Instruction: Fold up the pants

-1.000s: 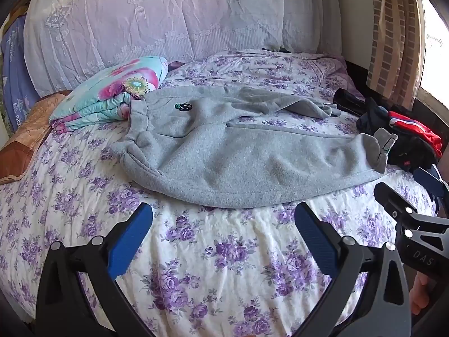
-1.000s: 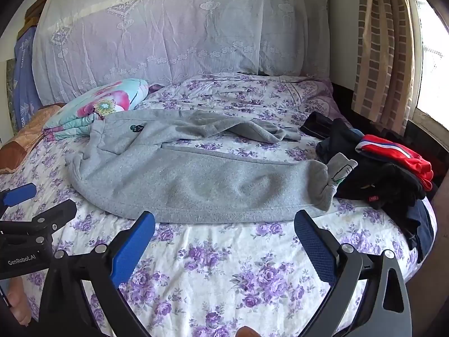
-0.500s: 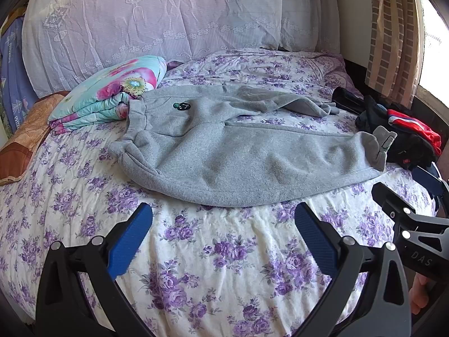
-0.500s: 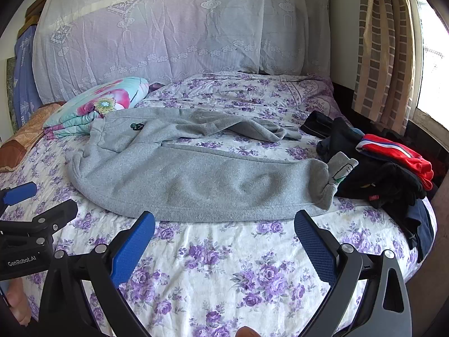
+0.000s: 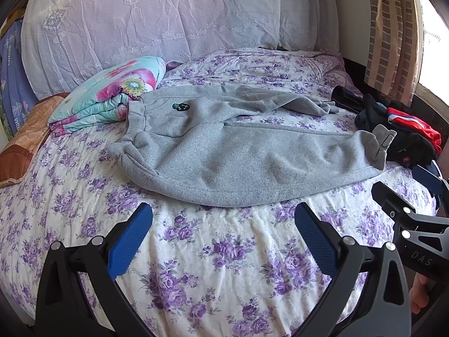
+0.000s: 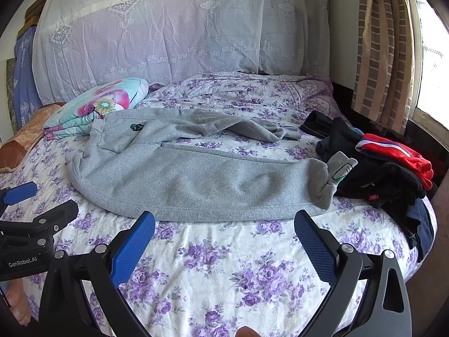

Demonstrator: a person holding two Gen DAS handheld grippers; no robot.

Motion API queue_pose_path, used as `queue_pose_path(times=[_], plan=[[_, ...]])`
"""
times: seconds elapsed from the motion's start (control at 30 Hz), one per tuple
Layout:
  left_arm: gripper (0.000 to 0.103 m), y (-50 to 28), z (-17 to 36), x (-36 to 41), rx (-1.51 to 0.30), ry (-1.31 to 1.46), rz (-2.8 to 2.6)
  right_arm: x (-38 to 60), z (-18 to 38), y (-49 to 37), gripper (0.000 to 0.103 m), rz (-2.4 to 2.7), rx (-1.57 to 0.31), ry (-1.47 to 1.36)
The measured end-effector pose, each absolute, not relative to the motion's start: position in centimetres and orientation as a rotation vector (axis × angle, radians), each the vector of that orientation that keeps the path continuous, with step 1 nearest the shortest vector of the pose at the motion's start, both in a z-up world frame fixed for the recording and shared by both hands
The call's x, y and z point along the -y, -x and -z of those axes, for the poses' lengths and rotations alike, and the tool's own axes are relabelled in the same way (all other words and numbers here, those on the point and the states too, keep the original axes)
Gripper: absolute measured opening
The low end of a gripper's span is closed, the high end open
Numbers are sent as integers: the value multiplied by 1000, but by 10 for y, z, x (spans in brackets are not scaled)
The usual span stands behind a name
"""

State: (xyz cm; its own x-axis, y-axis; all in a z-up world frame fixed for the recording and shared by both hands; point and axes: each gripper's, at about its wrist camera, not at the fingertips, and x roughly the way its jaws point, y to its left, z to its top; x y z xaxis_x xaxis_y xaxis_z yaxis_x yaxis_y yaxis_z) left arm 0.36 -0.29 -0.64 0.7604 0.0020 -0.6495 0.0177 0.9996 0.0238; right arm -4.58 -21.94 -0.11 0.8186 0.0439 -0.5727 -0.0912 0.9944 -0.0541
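Grey fleece pants (image 5: 247, 157) lie spread across the flowered bed, waistband at the left, legs running right; they also show in the right wrist view (image 6: 196, 174). The far leg (image 6: 241, 126) lies crumpled and angled away from the near one. The near cuff (image 6: 334, 179) is bunched at the right. My left gripper (image 5: 223, 233) is open and empty, above the bedsheet just short of the pants' near edge. My right gripper (image 6: 224, 238) is open and empty in the same way. Each gripper shows at the edge of the other's view.
A folded floral quilt (image 5: 109, 98) touches the waistband at the left. A pile of dark and red clothes (image 6: 387, 168) lies at the bed's right edge beside the cuff. A lace-covered headboard (image 5: 174, 22) and a curtain (image 6: 384, 42) stand behind.
Both grippers have drifted slightly back and up from the pants, so the pants sit a little farther off. The jaws stay open and the pants have not moved.
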Motion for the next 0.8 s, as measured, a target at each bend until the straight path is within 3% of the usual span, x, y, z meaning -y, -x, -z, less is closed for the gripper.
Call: queue_pose_path(times=[0.8], plan=[[99, -3, 6, 4, -708, -33, 9, 218, 0, 47, 100, -75, -608, 83]])
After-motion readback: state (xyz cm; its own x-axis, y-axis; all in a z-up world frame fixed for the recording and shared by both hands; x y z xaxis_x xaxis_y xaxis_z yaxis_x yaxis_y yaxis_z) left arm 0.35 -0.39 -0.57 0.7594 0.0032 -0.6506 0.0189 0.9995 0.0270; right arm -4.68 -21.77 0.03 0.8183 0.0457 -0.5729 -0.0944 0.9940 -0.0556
